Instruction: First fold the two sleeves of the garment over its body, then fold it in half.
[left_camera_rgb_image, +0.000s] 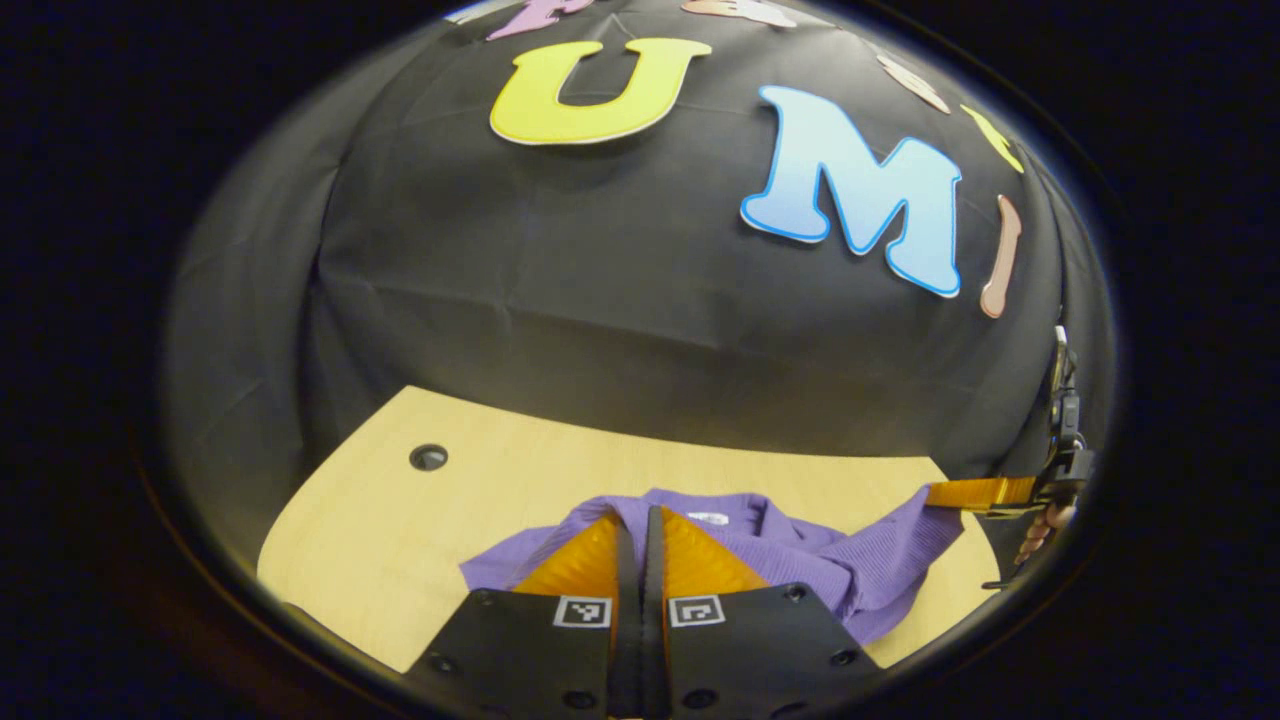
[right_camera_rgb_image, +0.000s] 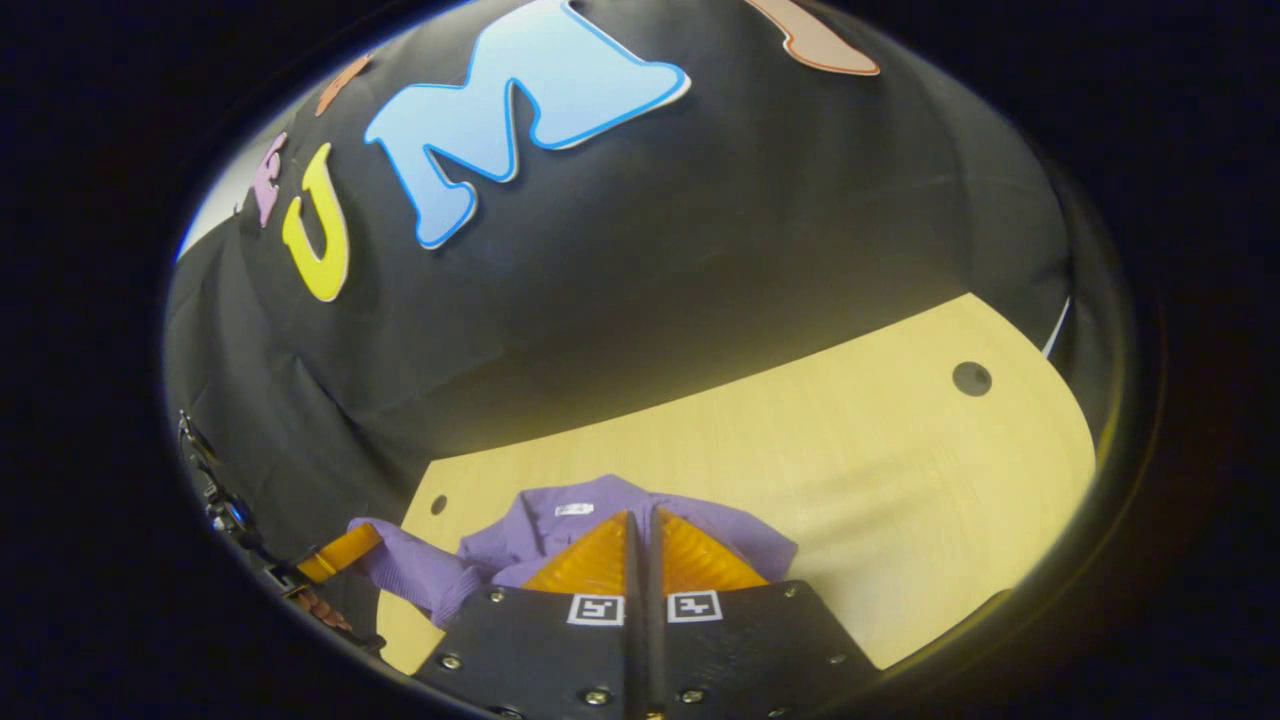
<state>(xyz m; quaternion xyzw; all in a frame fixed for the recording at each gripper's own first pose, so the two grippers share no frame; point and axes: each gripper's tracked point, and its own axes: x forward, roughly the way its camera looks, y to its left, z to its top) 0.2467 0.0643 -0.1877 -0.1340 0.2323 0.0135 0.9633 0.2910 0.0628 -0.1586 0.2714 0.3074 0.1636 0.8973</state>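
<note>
A pale wooden table (left_camera_rgb_image: 400, 540) carries a rumpled purple garment (left_camera_rgb_image: 800, 555).

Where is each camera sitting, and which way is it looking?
Left gripper view: rides on the left tongs, looking forward over the purple knitted garment on the pale wooden table toward the booth wall; its closed fingers show at the bottom, with the right tongs and a hand farther right.
Right gripper view: rides on the right tongs, facing the same way, with the left tongs at left.
Shared: garment, table, wall.
</note>
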